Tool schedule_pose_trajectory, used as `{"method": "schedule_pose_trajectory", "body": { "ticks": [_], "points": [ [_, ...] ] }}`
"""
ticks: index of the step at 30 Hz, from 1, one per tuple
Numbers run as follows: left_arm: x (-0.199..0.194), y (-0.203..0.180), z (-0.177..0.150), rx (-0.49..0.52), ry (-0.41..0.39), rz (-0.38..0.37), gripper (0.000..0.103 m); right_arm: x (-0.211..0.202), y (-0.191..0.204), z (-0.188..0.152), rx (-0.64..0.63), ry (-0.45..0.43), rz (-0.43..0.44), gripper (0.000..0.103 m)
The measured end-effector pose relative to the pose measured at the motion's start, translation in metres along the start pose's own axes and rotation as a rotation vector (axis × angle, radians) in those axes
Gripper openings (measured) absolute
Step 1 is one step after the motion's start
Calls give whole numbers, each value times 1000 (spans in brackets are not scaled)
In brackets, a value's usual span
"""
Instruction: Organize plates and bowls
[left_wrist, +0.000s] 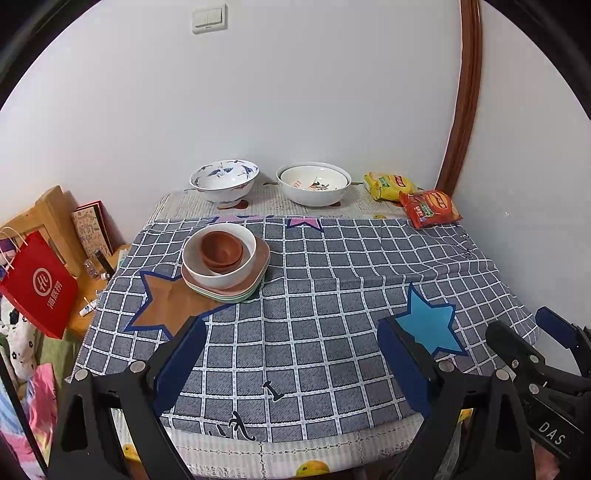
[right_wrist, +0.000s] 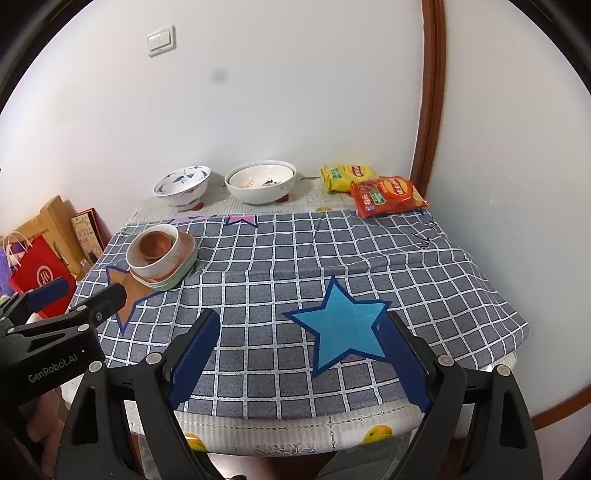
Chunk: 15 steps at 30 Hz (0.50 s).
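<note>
A stack sits at the left of the checked cloth: brown small bowls (left_wrist: 221, 248) inside a white bowl (left_wrist: 218, 271) on pink and green plates (left_wrist: 258, 273). The same stack shows in the right wrist view (right_wrist: 160, 254). A blue-patterned bowl (left_wrist: 224, 180) and a large white bowl (left_wrist: 314, 182) stand at the back of the table. My left gripper (left_wrist: 291, 332) is open and empty above the near table edge. My right gripper (right_wrist: 301, 332) is open and empty over the blue star (right_wrist: 341, 328), to the right of the left gripper.
Yellow (left_wrist: 388, 184) and red (left_wrist: 430, 208) snack bags lie at the back right corner by the wall. A red paper bag (left_wrist: 38, 286), a wooden frame and boxes stand left of the table. A brown door frame (left_wrist: 461, 110) rises at the right.
</note>
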<state>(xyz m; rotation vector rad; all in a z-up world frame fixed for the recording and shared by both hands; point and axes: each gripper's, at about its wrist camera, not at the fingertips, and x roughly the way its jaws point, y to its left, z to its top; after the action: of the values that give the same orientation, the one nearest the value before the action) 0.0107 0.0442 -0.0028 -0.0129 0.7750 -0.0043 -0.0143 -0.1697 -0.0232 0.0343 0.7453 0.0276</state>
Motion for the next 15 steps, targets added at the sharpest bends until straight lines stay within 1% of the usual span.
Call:
{"method": "schedule_pose_trajectory", "body": {
  "ticks": [15],
  "points": [
    [-4, -3, -2, 7, -5, -6, 94, -1, -2, -2, 13, -6, 3, 87]
  ]
}}
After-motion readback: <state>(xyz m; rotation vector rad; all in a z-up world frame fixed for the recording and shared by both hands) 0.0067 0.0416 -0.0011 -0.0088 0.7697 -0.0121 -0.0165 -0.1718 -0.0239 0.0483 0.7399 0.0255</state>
